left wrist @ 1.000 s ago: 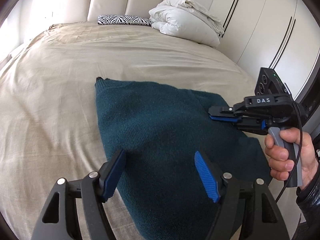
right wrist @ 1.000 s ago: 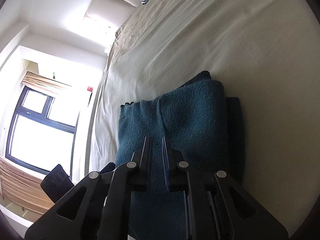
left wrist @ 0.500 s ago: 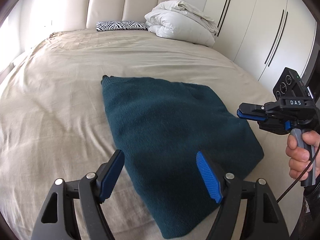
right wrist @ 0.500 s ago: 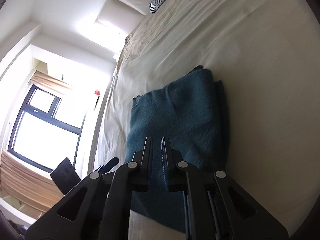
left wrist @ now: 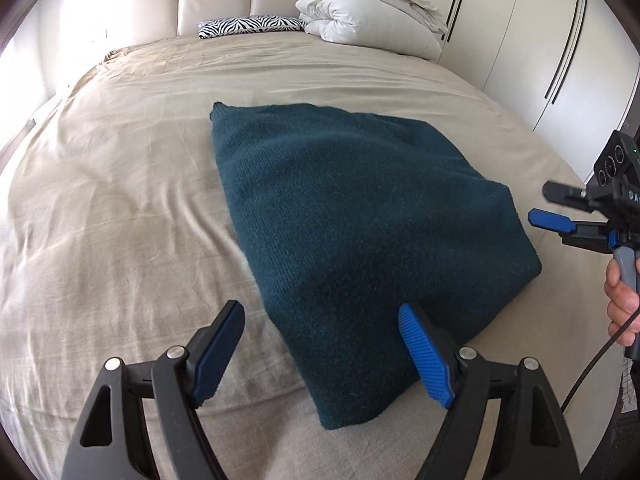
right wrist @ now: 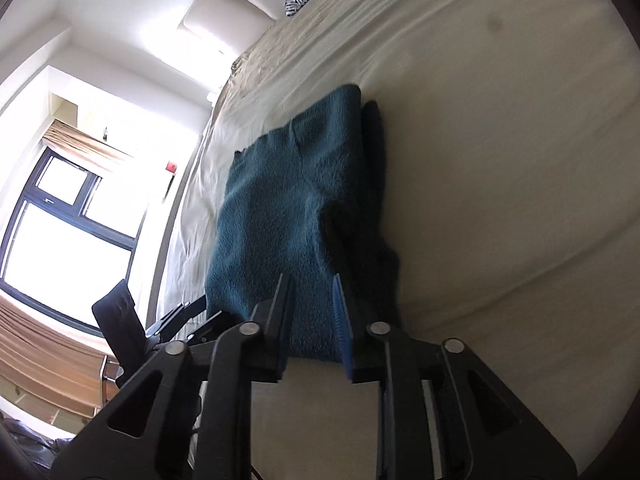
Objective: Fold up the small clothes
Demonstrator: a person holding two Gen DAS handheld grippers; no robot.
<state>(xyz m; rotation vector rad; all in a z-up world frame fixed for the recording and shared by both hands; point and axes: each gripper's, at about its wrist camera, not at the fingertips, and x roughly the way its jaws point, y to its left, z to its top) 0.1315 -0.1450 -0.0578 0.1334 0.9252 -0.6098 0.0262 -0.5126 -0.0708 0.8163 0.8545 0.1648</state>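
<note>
A dark teal knitted sweater lies folded into a thick rectangle on the beige bed sheet. My left gripper is open and empty, just above the sweater's near corner. My right gripper is open by a small gap and empty, off the sweater's right edge, held in a hand. In the right wrist view the right gripper points at the sweater from its near edge, and the left gripper's fingers show at the left.
A zebra-print pillow and a folded white duvet lie at the padded headboard. White wardrobe doors stand along the bed's right side. A window is on the far side.
My right gripper has let go of the sweater's right edge, pulled back to the right and opened slightly. My left gripper has drawn back toward the near corner. The sweater lies still.
</note>
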